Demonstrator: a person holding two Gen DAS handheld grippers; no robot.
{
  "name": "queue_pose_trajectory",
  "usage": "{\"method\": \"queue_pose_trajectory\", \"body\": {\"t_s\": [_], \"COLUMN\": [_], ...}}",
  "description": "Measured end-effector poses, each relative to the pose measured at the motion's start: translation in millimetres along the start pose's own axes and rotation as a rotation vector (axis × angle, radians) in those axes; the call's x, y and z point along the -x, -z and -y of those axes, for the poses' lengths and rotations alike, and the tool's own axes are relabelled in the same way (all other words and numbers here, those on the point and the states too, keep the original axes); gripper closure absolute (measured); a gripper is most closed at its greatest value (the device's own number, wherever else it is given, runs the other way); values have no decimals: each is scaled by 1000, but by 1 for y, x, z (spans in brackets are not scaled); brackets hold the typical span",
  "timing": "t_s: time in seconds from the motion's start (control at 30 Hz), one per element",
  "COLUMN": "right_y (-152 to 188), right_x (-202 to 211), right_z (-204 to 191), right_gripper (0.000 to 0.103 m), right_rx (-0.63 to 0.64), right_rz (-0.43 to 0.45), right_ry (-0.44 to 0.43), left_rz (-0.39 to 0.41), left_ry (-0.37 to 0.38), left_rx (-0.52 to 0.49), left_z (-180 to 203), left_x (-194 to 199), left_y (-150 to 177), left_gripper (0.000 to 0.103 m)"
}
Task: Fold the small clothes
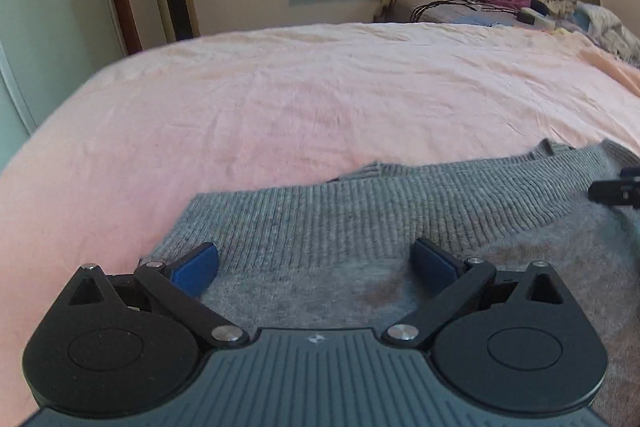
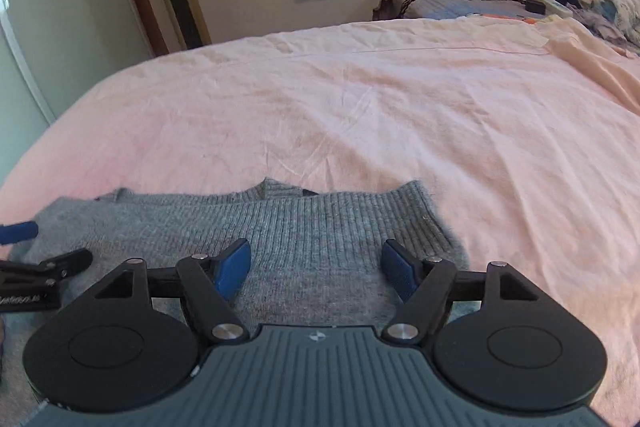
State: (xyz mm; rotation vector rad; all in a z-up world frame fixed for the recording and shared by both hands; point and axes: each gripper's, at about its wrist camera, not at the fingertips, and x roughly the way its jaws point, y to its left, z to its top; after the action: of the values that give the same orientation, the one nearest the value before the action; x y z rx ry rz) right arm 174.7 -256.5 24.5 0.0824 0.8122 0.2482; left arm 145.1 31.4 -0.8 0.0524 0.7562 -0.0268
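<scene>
Both grippers, left gripper (image 1: 316, 263) and right gripper (image 2: 316, 267), hover wide apart and empty over the grey sweater (image 1: 360, 227), which lies flat at the near edge of the pink bed (image 1: 280, 99); folding looks barely begun, ribbed hem (image 2: 320, 223) unfolded

You get soft, even daylight on the pink bed sheet (image 1: 280, 99) beyond both jaws; no glare, faint shadows. Fisheye bends the edges; corners blur and darken.
</scene>
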Motion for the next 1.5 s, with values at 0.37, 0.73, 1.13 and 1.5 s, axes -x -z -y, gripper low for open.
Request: {"method": "queue_pose_trajectory", "body": {"t_s": [0.37, 0.73, 1.13, 1.5], "right_y": [13, 52, 98, 142], "right_x": [-2, 35, 73, 115], "right_z": [-5, 17, -27, -36], "right_gripper": [11, 0, 0, 0], "right_rx": [63, 24, 178, 198], "right_rz": [65, 66, 67, 72], "right_ry": [29, 9, -37, 0], "left_rz": [56, 32, 38, 17], "left_ry": [-155, -35, 28, 30], "left_rx": [47, 48, -50, -1], "left_z": [1, 11, 43, 24], "left_x": [41, 58, 94, 157], "left_y": [14, 43, 81, 141], "left_gripper": [0, 0, 0, 0]}}
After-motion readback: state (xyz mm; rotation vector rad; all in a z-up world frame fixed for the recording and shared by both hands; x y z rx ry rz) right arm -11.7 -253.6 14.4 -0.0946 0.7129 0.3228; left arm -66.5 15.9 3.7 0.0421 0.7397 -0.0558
